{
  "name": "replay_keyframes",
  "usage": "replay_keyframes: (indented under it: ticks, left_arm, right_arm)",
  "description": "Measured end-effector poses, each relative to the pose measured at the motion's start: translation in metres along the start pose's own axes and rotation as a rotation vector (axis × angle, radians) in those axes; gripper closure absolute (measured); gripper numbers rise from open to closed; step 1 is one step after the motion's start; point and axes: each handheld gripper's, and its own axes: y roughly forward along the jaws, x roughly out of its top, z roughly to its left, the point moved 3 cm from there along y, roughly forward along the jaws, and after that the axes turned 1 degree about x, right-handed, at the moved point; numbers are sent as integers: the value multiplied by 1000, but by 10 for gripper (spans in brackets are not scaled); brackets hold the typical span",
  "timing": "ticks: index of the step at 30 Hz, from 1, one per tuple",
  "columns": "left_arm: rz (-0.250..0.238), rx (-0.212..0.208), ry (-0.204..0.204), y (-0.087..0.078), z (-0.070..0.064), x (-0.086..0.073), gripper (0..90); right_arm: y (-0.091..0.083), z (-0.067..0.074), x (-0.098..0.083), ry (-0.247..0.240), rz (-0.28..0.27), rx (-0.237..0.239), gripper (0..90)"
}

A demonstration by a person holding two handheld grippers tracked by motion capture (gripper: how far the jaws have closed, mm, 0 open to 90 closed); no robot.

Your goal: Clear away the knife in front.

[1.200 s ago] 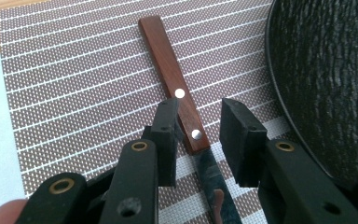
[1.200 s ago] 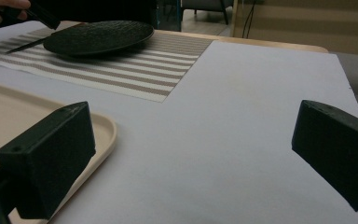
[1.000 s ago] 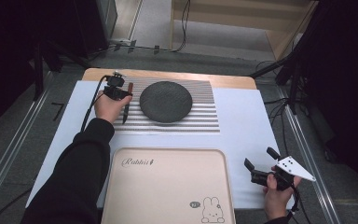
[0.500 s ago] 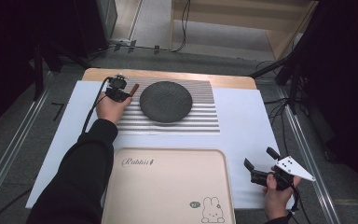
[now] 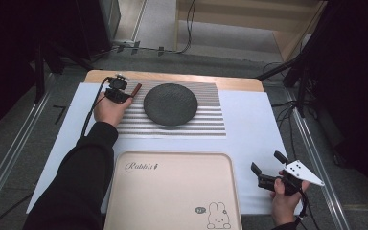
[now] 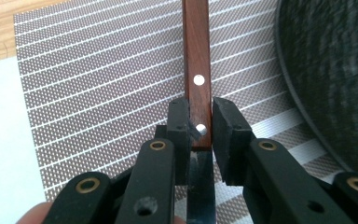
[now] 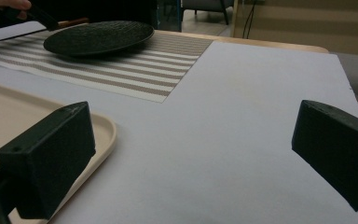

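Note:
A knife with a red-brown riveted wooden handle sits between the jaws of my left gripper. The jaws have just been closing and now press on the handle where it meets the blade. From above, this left gripper is over the striped placemat, left of the round black plate, and the knife handle sticks out toward the far right. My right gripper rests at the near right over the white sheet. Its jaws stand wide apart with nothing between them.
A beige tray with a rabbit print lies at the table's near middle, its rim just left of my right gripper. The plate rests on the placemat. Cables and stands surround the table.
A second ago the knife pointed along the mat toward the person beside the left hand. Now it has swung round and its handle points to the far right. The right gripper has not moved.

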Motion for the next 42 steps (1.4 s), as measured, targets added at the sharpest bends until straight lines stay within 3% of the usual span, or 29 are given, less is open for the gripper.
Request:
replay_keyframes:
  ticks: [15, 37, 42]
  left_arm:
    - [-51, -36, -18, -26, -1, -7, 774]
    - [-75, -105, 21, -57, -10, -23, 774]
    - [-92, -131, 7, -65, -13, -27, 774]
  right_arm:
    - [1, 1, 0, -3, 9, -5, 0]
    - [2, 2, 0, -12, 17, -12, 0]
    - [2, 2, 0, -13, 18, -12, 0]
